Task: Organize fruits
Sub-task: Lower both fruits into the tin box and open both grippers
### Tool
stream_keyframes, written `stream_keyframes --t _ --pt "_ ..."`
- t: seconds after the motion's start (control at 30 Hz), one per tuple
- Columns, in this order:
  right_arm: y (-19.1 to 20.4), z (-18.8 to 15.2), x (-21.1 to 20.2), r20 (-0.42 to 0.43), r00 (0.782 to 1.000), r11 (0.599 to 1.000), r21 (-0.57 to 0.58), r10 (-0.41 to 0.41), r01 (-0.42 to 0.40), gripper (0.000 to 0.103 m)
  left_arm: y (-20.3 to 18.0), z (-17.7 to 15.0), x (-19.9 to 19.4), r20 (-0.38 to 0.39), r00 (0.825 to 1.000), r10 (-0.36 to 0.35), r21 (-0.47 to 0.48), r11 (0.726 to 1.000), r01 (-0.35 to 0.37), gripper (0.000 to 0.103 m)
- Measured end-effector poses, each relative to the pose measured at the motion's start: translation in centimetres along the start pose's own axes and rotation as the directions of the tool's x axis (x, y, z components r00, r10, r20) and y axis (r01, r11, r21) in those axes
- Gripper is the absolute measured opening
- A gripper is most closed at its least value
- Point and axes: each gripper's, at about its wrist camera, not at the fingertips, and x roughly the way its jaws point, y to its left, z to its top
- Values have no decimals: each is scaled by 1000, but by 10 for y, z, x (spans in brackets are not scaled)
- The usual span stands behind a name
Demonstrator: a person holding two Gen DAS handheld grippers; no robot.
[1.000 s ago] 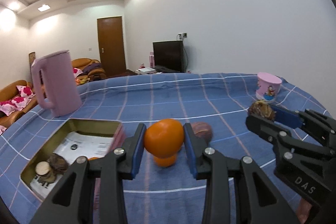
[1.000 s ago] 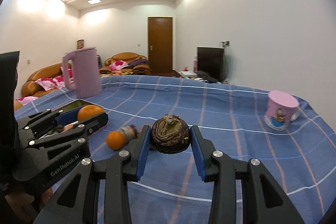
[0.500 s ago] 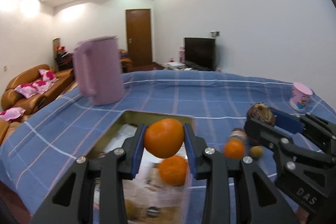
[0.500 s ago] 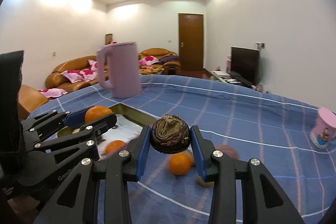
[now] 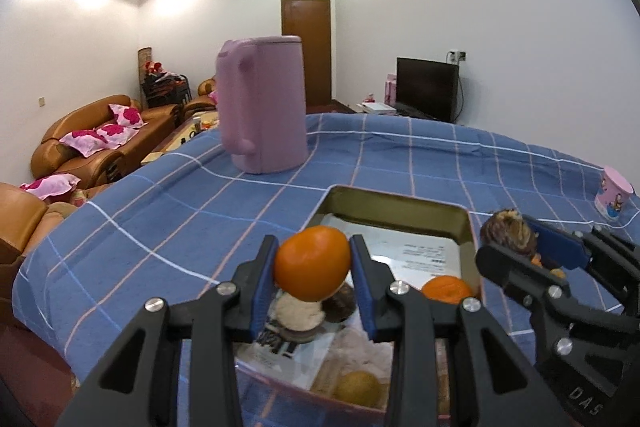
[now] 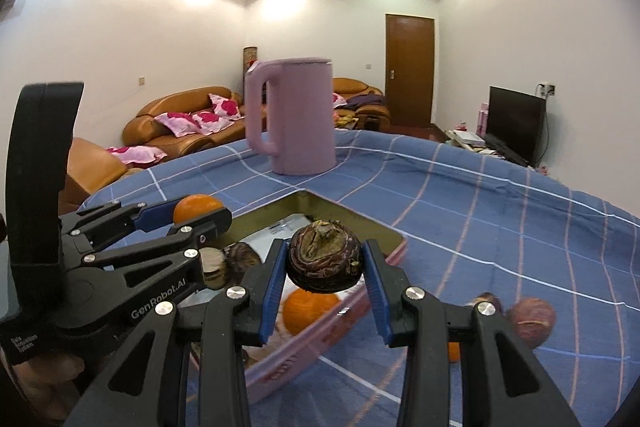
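Sofas, far left: brown sofas [image 5: 100, 139] with pink cushions stand beyond the counter edge, out of play.
Counter: the counter [image 5: 160, 211] wears a blue checked cloth; a pink jug [image 5: 264, 107] stands upright behind the tin, well apart from both grippers.
Left gripper: the left gripper [image 5: 314, 269] is clamped on an orange [image 5: 312, 263], held up over the near half of the tin.
Tin: the shallow metal tin [image 5: 466, 227], lined with printed paper, holds a second orange [image 5: 446, 287], a pale round piece [image 5: 298, 313], a dark fruit [image 5: 340, 303] and a yellowish one [image 5: 356, 387] near the front wall.
Right gripper: the right gripper [image 6: 325, 263] is closed on a dark wrinkled fruit [image 6: 325, 259], carried above the tin's right wall rather than squarely over its floor.
Loose fruit, right: a purplish fruit [image 6: 534, 321] and part of another orange piece [image 6: 454, 351] lie on the cloth beside the tin, not yet gathered.
Pink cup, far right: a small pink cup [image 5: 612, 199] stands near the counter's edge.
Step in hand, judged: both fruits look due for release into the tin.
Doing it well: lower each before letting go, so nothing bounces or rolls out; aim the orange at bare paper, not onto the fruit beneath it; bring the dark fruit further inside the wall first; keep the two grippers from colliding.
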Motion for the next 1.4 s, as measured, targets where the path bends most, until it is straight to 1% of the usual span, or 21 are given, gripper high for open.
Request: stream_keyframes --t 0.3,0.77,1.07,1.17,1.23,1.27,1.4 --pt "15 -5 11 -43 999 999 -24 27 -28 40 13 -5 5 -25 999 21 -2 1000 -21 37" --pt "22 -7 23 -100 994 997 -48 48 -53 40 12 -12 13 -61 998 23 17 1000 -22 37" --pt "26 -9 35 -171 984 996 -59 52 -63 40 13 -16 15 -80 996 28 23 999 -26 38" --pt "26 -9 37 -185 981 995 -57 66 -78 41 14 -16 16 -84 996 37 19 999 -35 41" --pt "27 -9 37 -184 981 996 -60 61 -73 41 16 -16 16 -82 996 43 16 999 -41 48" --pt "27 -9 36 -182 981 995 -61 62 -74 41 16 -16 15 -78 996 47 17 999 -46 49" --pt "26 -9 34 -170 984 996 -56 55 -66 43 20 -16 12 -69 996 59 3 998 -59 64"
